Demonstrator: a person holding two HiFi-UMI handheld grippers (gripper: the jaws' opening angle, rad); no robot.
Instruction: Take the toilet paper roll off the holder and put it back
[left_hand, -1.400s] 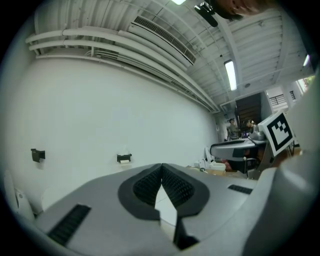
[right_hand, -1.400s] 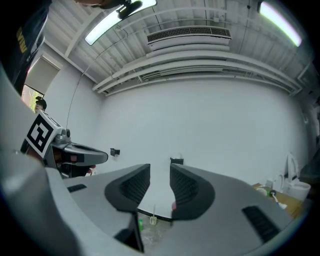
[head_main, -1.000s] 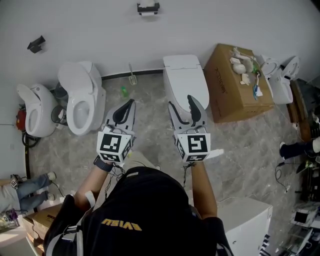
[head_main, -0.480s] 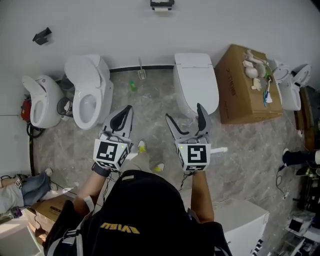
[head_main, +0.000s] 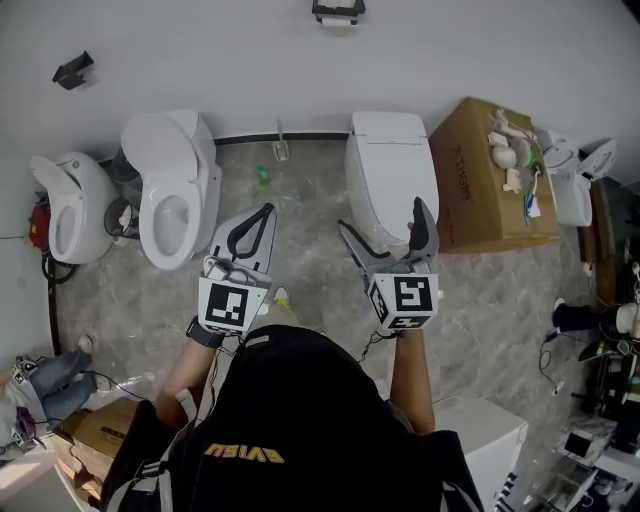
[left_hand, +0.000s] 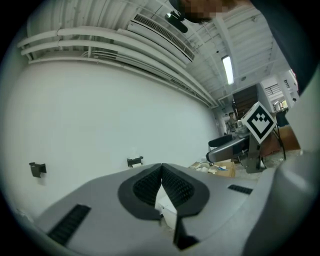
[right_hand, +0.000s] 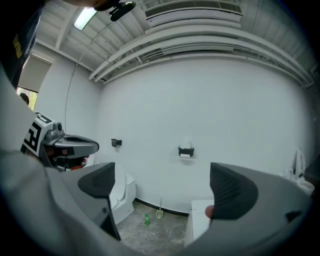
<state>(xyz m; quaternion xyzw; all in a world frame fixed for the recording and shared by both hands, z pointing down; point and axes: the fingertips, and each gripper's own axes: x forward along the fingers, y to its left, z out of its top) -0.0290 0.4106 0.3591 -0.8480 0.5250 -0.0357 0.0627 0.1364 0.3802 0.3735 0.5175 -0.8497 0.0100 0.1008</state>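
"The toilet paper roll (right_hand: 185, 155), where is it at this moment?"

"It sits in the black holder (right_hand: 186, 149) on the white wall, above the floor and well apart from both grippers. Nothing touches it."

"And the right gripper (right_hand: 165, 187), what does it do?"

"It is released. Its jaws stand wide apart, they have just been opening, and nothing is between them. In the right gripper view the roll appears far behind the gap of the jaws. From the head view, this gripper hangs over the front of the closed white toilet (head_main: 388, 165)."

"The left gripper (head_main: 263, 213)?"

"It is clenched. The two dark pads (left_hand: 175, 186) meet at their tips and they grasp nothing. It is held out beside the right one, in front of the person."

"What else do you see there?"

"An open toilet (head_main: 175, 195) stands to the left. A small green bottle (head_main: 262, 175) and a toilet brush (head_main: 281, 150) are on the grey floor between the two toilets, near the wall. A cardboard box (head_main: 475, 180) stands just beside the closed toilet, on its right, with some small things on top. One more black fitting (head_main: 72, 70) is on the wall, far to the left of the holder."
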